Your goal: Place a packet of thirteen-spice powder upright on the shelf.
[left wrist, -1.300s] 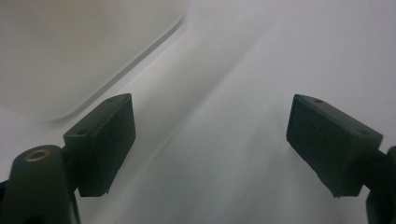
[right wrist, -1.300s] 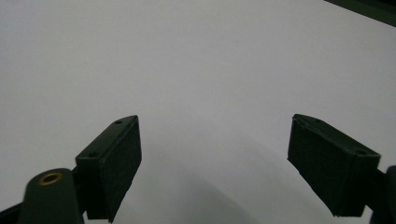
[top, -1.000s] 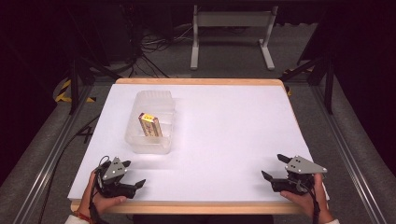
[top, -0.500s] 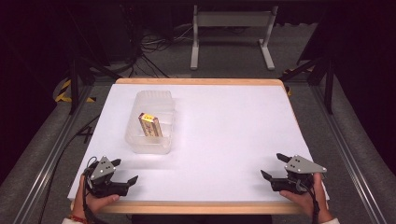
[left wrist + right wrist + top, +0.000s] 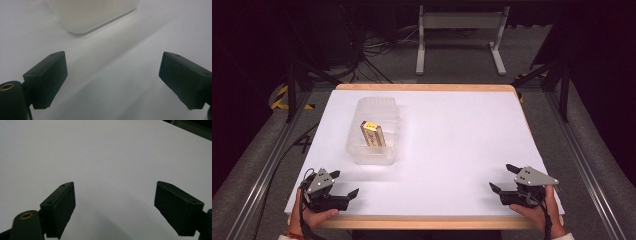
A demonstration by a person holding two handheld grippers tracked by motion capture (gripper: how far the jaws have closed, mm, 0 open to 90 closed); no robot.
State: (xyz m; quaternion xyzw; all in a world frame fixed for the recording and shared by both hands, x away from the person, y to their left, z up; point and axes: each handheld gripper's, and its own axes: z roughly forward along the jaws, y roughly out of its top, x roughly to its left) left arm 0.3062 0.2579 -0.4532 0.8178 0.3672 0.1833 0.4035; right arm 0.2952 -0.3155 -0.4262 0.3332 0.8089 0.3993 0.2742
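we see the left gripper [image 5: 343, 185] has slid back toward the desk [image 5: 452, 140] corner, jaws just opened wide and empty; right gripper [image 5: 504, 178] unmoved, jaws apart; clear container [image 5: 373, 131] holds the box [image 5: 372, 133].

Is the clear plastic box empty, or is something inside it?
Not empty. A small yellow-topped pack lies inside the clear plastic box, seen in the high view.

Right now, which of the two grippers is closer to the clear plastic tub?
The left gripper, at the table's near left corner. The tub with the small box sits just beyond its open jaws, while the right gripper rests at the near right corner, far across the white tabletop.
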